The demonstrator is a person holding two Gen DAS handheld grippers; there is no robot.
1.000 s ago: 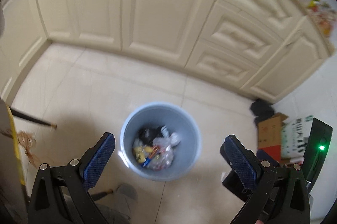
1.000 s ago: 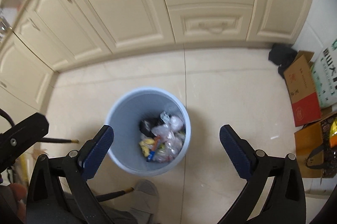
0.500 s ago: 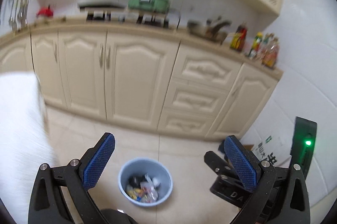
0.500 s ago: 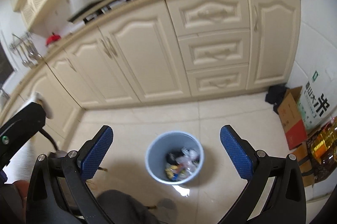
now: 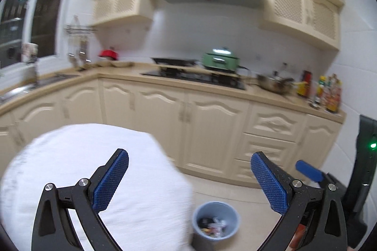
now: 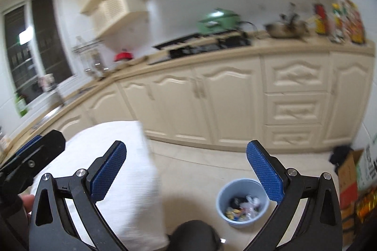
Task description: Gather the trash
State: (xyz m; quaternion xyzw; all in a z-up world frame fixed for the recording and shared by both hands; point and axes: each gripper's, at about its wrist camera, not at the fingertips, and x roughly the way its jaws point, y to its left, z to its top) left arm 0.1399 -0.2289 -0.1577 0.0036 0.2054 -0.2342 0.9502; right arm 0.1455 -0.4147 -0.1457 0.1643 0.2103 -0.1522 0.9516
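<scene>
Both grippers stand with jaws spread wide and nothing between the blue pads: the left gripper (image 5: 189,176) and the right gripper (image 6: 186,167) are each held high, pointing toward the kitchen cabinets (image 5: 212,128).

One blue bin (image 5: 215,219) sits on the tiled floor (image 6: 200,170), low in both views; in the right wrist view it lies near the right finger. Trash (image 6: 243,206) fills its bottom: crumpled clear, dark and yellow bits, too small to count.

One white table (image 5: 82,163) takes up the lower left, beside the bin.

On the counter (image 5: 259,90) stand one green pot (image 5: 220,60), one steel wok (image 5: 274,83) and several bottles (image 5: 328,92), blurred.

One cardboard box (image 6: 348,178) stands at the right edge.
</scene>
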